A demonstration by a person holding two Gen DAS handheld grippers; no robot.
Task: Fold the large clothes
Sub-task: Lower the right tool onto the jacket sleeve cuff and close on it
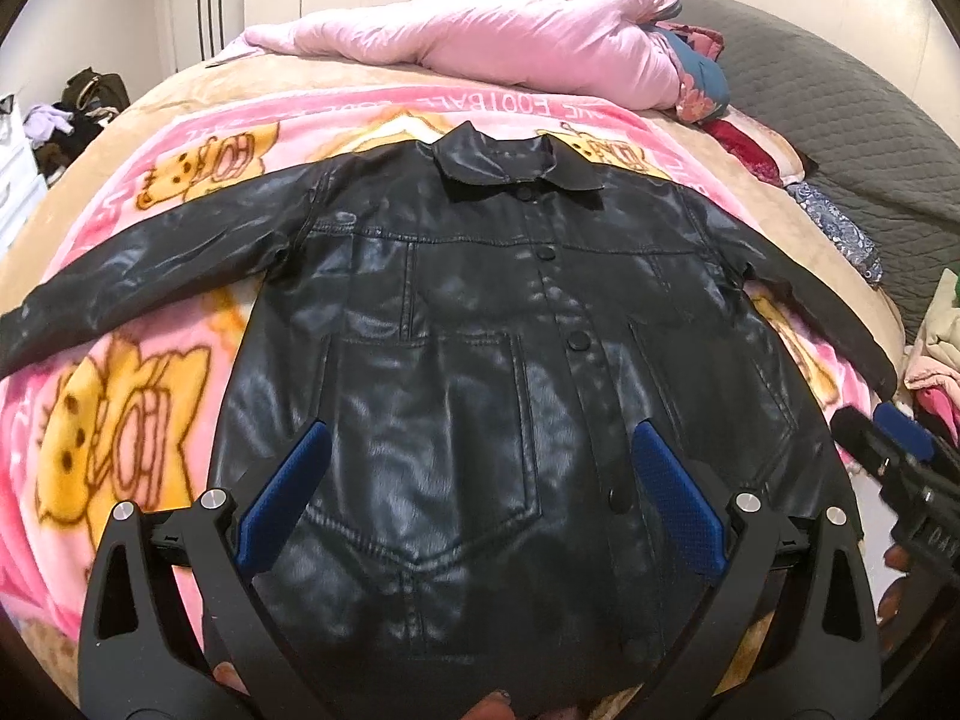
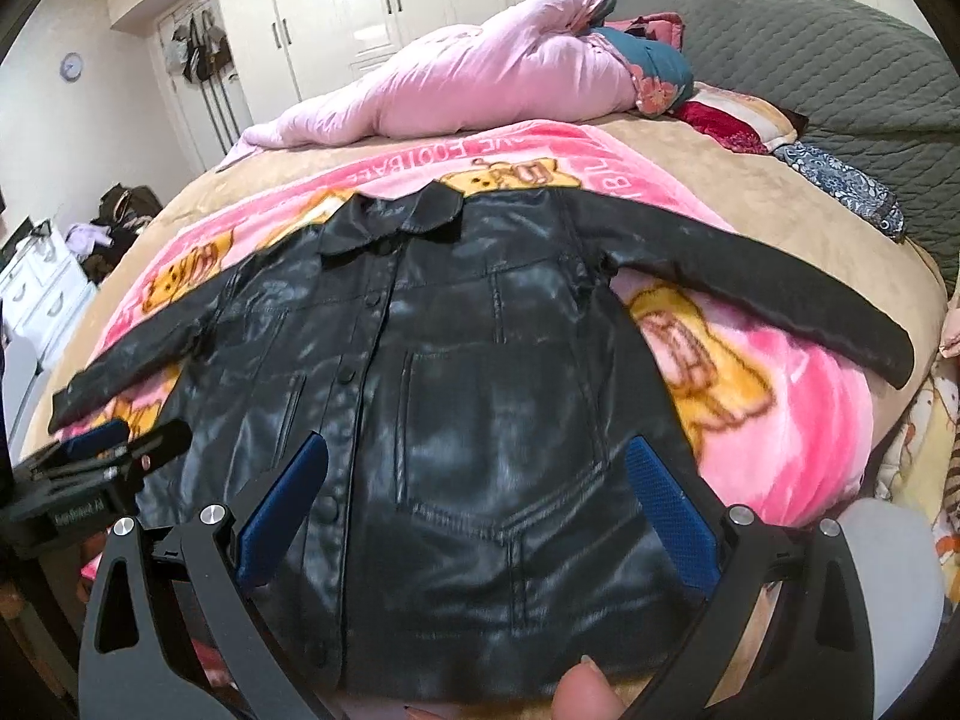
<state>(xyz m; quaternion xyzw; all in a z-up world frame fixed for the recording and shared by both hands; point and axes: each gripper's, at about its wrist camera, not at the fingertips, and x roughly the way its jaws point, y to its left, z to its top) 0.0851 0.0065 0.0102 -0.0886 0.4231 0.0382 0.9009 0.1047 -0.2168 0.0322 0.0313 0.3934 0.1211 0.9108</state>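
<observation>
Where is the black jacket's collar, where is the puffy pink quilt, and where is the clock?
jacket collar point(image 1: 516, 171), left wrist view, middle of the collar.
pink quilt point(image 1: 510, 39), left wrist view, middle of its bulge.
wall clock point(image 2: 71, 66), right wrist view, its face.

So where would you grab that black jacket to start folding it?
Probably by a sleeve cuff. The black jacket lies flat, front up and buttoned, with both sleeves spread out. The left gripper, open, could take the left sleeve's cuff from the outer side, since that thin free end lifts easily and folds across the body.
</observation>
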